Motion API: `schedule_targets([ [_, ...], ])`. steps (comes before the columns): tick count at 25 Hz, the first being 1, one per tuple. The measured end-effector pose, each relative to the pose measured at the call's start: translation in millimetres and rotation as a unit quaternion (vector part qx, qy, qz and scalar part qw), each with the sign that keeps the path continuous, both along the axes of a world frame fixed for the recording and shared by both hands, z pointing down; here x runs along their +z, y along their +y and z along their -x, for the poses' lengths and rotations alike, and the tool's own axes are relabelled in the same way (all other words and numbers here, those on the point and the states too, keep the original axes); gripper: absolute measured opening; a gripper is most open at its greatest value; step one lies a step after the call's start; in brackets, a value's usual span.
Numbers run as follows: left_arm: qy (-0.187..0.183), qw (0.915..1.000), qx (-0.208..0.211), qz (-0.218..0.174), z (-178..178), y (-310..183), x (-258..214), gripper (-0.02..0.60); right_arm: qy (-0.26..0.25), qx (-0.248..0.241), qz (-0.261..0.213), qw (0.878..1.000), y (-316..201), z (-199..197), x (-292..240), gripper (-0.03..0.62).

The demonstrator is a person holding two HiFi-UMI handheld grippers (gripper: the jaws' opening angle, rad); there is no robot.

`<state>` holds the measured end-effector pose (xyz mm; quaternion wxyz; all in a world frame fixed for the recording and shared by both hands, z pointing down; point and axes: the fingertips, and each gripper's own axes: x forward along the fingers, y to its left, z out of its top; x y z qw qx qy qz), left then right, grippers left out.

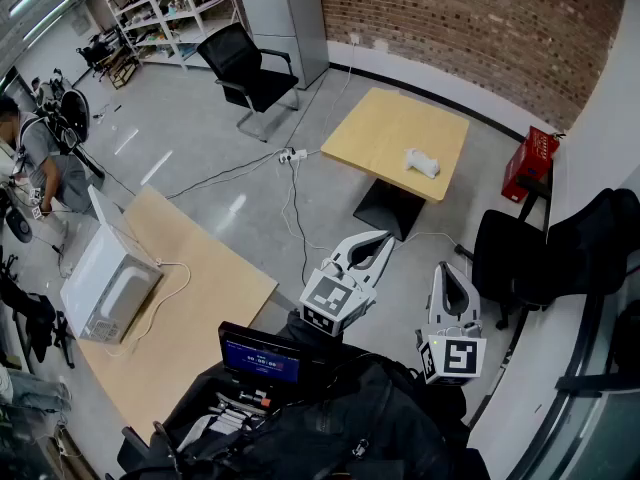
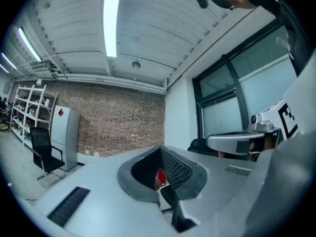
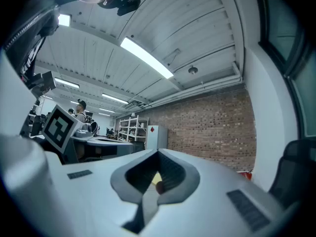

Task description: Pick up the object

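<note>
A small white object (image 1: 421, 162) lies on the square wooden table (image 1: 385, 128) across the floor from me, far from both grippers. My left gripper (image 1: 384, 237) is held near my body, its jaws together with nothing between them. My right gripper (image 1: 449, 269) hangs beside it, also shut and empty. In the left gripper view the left gripper (image 2: 159, 148) points level toward the brick wall. In the right gripper view the right gripper (image 3: 158, 152) points the same way. Neither gripper view shows the white object.
A long wooden table (image 1: 190, 308) at my left carries a white box-like appliance (image 1: 108, 286). Cables (image 1: 292, 203) and a power strip (image 1: 293, 155) lie on the floor. Black chairs (image 1: 522, 258) stand at the right and a black office chair (image 1: 250, 73) beyond. A red box (image 1: 528, 163) leans by the wall. A person (image 1: 40, 158) stands far left.
</note>
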<state>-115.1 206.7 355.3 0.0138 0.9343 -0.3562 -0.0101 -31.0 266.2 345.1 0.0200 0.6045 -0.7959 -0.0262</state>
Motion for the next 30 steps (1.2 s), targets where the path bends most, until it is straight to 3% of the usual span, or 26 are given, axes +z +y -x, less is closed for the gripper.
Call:
schedule_targets([
  [18, -0.012, 0.9998, -0.009, 0.013, -29, -9, 15, -0.003, -0.022, -0.012, 0.001, 1.000, -7, -31, 10, 0.005],
  [30, -0.025, 0.9988, -0.022, 0.035, -48, -10, 37, -0.003, -0.049, -0.015, 0.028, 0.998, -10, -57, 34, 0.005],
])
